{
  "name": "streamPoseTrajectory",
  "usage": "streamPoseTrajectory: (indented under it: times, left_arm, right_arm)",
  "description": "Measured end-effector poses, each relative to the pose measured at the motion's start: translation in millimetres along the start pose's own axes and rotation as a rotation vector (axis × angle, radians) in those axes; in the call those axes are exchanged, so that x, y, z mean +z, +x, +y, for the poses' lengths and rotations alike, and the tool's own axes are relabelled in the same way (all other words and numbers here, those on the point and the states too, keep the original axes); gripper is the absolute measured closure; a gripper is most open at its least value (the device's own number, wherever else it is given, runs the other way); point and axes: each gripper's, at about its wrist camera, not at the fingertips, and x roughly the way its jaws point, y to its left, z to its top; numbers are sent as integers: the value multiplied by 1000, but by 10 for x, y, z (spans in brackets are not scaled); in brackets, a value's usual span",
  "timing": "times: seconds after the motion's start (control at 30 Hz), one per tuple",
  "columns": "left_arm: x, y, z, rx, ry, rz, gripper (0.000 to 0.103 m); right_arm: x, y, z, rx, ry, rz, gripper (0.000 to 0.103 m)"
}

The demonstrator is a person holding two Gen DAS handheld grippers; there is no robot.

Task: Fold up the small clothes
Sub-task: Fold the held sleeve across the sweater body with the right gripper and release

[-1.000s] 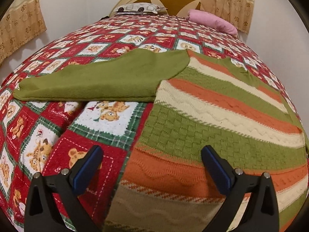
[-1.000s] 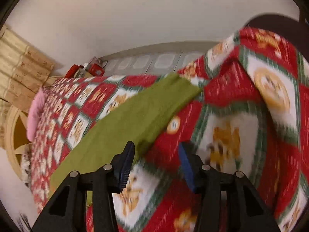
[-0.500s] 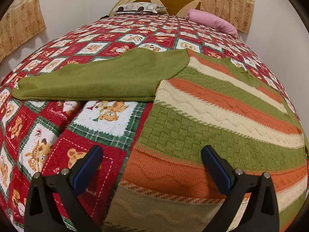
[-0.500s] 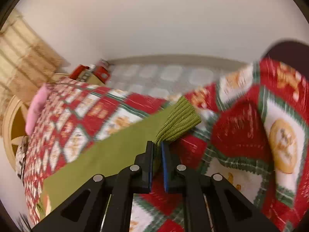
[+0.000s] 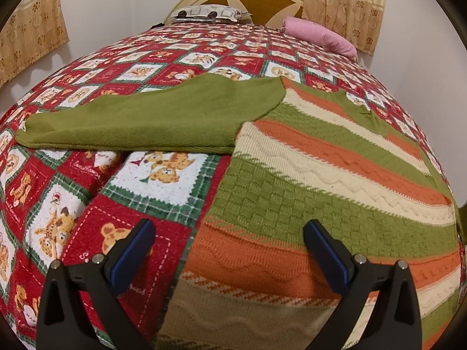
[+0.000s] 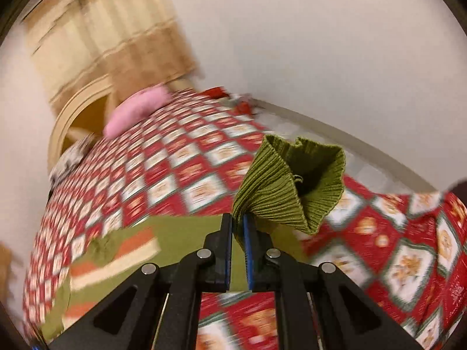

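Since a second ago the right tool has gone from standing apart over the quilt to being clamped on the ribbed cuff of the sweater's green sleeve, and it has raised that cuff clear of the bed, so that the cuff now flares open above the fingertips. The left tool has hardly shifted: its fingers stand wide apart, holding nothing, low over the hem end of the striped sweater.

By my reading the step in hand is the first sleeve fold. The sweater lies spread flat on the teddy-bear quilt, body striped in green, orange and cream, with its other plain green sleeve stretched out sideways across the quilt, well ahead of the left tool and to its left. The hem lies just beneath and between the left tool's fingers, though whether they touch the knit I cannot tell.

Next, the right tool needs to carry the cuff inward over the striped body and lay the sleeve down flat before letting go. Blur in the right wrist view suggests the tool is moving. The knit is soft and stretchy, so a pull could drag the body askew; the left tool seems well placed to pin the hem.
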Motion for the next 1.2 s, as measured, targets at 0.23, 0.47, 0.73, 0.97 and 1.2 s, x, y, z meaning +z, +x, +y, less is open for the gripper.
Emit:
streamPoseTrajectory:
  times: [0.23, 0.47, 0.73, 0.97, 1.2]
  left_arm:
    - [-9, -19, 48, -33, -23, -14, 0]
    - [-4, -34, 97, -68, -47, -27, 0]
    - [2, -41, 128, -89, -63, -34, 0]
    - [4, -38, 152, -102, -74, -38, 0]
    - [8, -28, 158, -102, -74, -36, 0]
  right_arm:
    - [-461, 141, 1334, 140, -224, 41, 96]
    - [-1027, 528, 2368, 240, -351, 135, 97]
    - [-1630, 948, 3031, 292, -458, 239, 97]
    - [-1888, 1094, 3262, 333, -519, 277, 97]
    - [-2028, 1159, 3313, 456, -531, 371, 82]
